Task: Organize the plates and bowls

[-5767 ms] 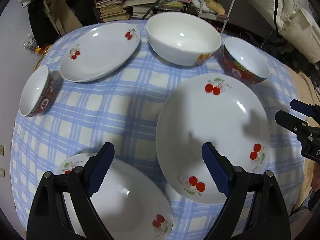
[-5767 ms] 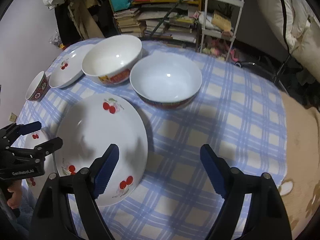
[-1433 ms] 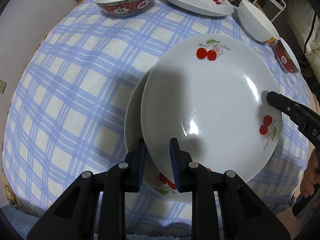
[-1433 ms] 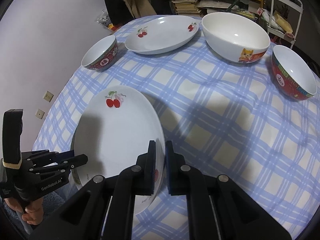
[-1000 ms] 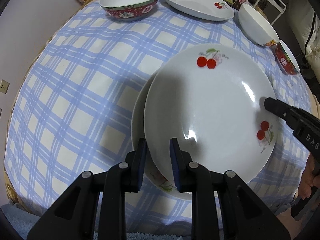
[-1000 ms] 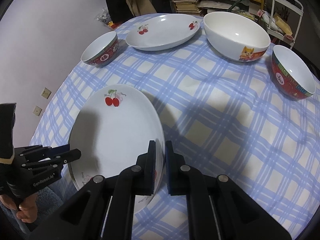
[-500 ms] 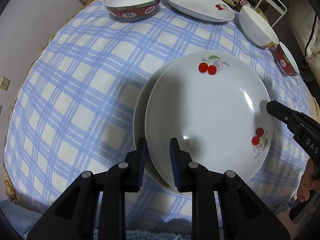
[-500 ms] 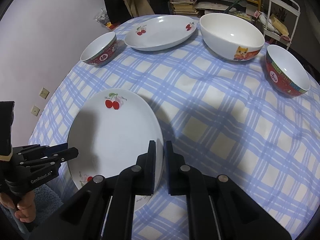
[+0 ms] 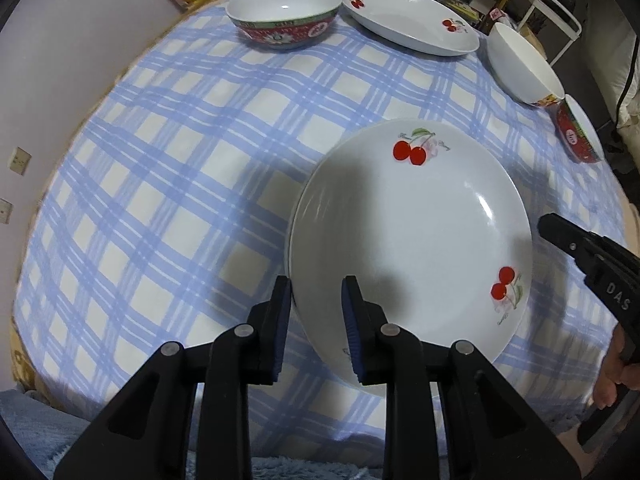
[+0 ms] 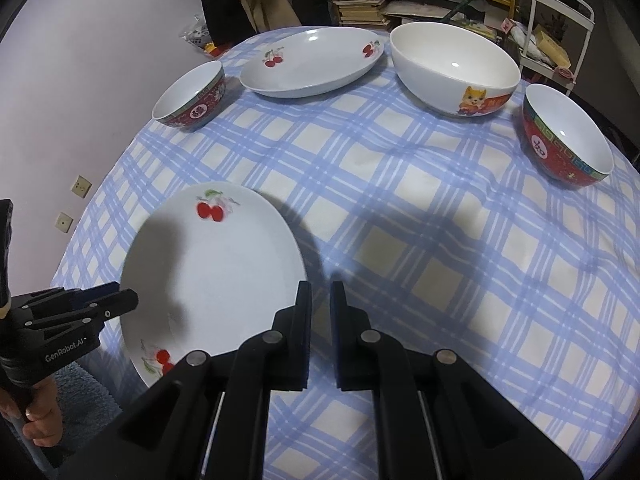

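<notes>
While the round white cherry-printed plate [image 9: 412, 236] is lying on top of a second white plate [image 9: 295, 216] near the front edge of the blue-and-white checked tablecloth [image 9: 180, 168], the left gripper [image 9: 316, 312] is straddling the upper plate's near-left rim with a narrow gap between its pads, and whether it is pinching the rim I cannot tell; the right gripper [image 10: 320, 328] is sitting just beside the plate's right rim, its jaws released and slightly parted, gripping nothing; at the far side, a small red patterned bowl [image 10: 190, 96], an oval white cherry plate [image 10: 312, 62], a large white bowl with a cartoon fox [image 10: 454, 68] and a second red patterned bowl [image 10: 566, 136] are standing well apart from the stack.
</notes>
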A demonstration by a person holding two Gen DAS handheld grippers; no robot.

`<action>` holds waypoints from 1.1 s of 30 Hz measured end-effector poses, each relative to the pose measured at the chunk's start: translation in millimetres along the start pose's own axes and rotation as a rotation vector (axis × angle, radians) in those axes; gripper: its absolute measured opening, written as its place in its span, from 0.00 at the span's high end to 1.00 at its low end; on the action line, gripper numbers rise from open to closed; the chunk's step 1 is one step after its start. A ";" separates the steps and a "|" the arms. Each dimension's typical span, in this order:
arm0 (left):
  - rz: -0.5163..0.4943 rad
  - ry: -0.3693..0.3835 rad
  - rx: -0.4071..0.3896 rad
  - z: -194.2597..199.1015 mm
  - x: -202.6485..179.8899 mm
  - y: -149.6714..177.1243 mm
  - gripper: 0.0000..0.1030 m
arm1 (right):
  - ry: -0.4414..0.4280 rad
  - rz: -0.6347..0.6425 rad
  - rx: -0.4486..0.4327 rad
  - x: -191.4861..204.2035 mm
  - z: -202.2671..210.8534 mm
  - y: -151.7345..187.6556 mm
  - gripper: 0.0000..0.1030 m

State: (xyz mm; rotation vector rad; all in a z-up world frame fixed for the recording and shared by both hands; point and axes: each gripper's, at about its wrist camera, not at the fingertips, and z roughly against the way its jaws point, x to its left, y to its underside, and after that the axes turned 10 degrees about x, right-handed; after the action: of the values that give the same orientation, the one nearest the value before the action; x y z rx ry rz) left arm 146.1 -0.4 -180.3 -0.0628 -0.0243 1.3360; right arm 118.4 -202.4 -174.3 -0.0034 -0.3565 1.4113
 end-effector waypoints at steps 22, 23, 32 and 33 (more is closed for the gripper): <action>-0.055 -0.119 -0.203 39.2 -22.6 -34.5 0.35 | 0.054 0.061 -0.093 2.8 17.9 -32.7 0.80; -0.051 -0.134 -0.231 41.6 -24.5 -39.6 0.34 | 0.056 0.067 -0.099 3.7 18.9 -35.3 0.76; 0.083 -0.036 -0.227 35.9 -25.1 -90.7 0.28 | 0.070 0.124 -0.165 0.4 21.1 -98.9 0.40; 0.105 -0.014 -0.220 33.6 -24.8 -96.2 0.28 | 0.063 0.120 -0.173 -2.9 21.2 -107.6 0.39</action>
State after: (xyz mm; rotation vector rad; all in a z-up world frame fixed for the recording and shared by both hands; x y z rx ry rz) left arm 231.9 -45.7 -140.5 -0.2433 -0.1819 1.4346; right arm 216.4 -227.6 -132.0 -0.2126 -0.4309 1.4913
